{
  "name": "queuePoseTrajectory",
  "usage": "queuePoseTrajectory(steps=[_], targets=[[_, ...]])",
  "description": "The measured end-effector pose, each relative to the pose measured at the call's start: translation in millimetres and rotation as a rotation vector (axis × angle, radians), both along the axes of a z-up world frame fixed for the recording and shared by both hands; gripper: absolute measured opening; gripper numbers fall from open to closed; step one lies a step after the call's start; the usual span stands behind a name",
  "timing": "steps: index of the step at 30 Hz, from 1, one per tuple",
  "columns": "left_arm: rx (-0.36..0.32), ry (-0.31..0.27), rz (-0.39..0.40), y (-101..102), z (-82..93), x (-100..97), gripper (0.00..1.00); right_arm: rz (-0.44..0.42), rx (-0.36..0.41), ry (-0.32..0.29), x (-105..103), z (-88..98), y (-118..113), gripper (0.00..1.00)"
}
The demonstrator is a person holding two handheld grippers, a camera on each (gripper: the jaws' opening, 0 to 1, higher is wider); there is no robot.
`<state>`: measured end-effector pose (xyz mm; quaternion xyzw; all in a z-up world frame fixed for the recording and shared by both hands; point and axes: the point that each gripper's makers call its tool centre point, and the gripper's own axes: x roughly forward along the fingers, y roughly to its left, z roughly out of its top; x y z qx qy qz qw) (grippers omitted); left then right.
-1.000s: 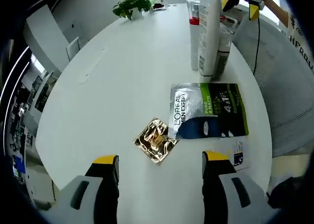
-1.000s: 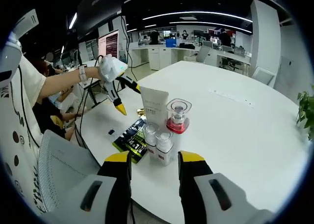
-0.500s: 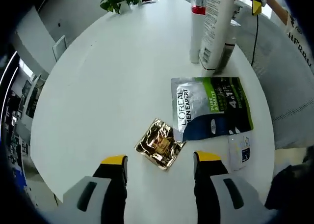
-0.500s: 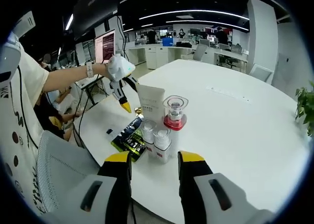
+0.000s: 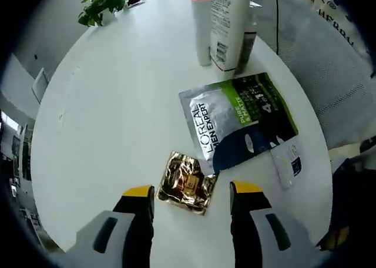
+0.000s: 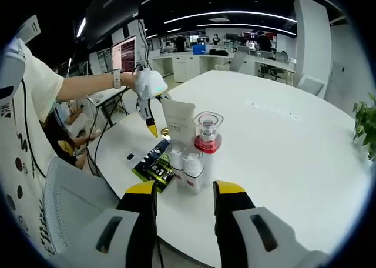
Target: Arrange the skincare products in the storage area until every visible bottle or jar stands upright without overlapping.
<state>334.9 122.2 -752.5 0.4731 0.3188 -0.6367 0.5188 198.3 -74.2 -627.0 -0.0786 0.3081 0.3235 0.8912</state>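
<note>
Left hand-held gripper moved closer over gold sachet, jaws open, empty

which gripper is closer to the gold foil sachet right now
Left. The left gripper hangs right over the gold foil sachet, open jaws on either side of it. The right gripper sits behind the upright bottles, farther off.

bottles: upright, clustered | sachets: flat on table
</note>
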Motion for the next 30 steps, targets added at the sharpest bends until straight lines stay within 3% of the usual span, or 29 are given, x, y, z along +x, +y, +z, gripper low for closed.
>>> queuePoseTrajectory(steps=[4,6,15,23,30], targets=[[0.049,-0.01,-0.061,3,-4.9,3.3,0.46,-0.001,0.002,0.001,0,0.0,0,0.38],[0.072,-0.004,-0.049,4,-8.1,6.6,0.46,-0.003,0.0,0.002,0,-0.1,0,0.38],[0.097,0.048,-0.038,5,-16.7,11.9,0.47,-0.015,-0.003,0.006,0,-0.1,-4,0.37],[0.134,0.024,-0.11,3,-16.8,15.6,0.46,-0.009,-0.003,0.008,0,-0.3,-2,0.37],[0.138,0.029,-0.097,5,-17.5,16.9,0.44,-0.006,0.004,0.004,1,0.2,1,0.36]])
